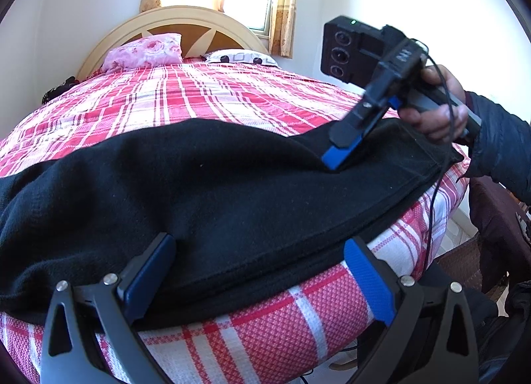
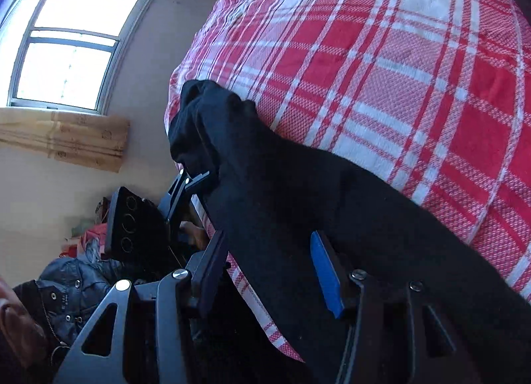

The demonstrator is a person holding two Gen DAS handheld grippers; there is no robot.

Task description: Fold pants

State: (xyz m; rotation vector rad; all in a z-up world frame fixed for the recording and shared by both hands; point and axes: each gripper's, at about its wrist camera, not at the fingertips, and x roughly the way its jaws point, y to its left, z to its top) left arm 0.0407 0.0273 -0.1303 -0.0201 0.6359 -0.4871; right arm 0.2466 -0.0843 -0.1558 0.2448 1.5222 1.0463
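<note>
Black soft-knit pants lie spread along the near edge of a bed under a red-and-white plaid woven cover, one edge overhanging the side. The left gripper stands wide at that edge, its blue-padded jaws flanking the fabric unpinched. The right gripper, held in a hand, is part-open, fingertips on the pants near the bed's right corner; a grip cannot be confirmed.
</note>
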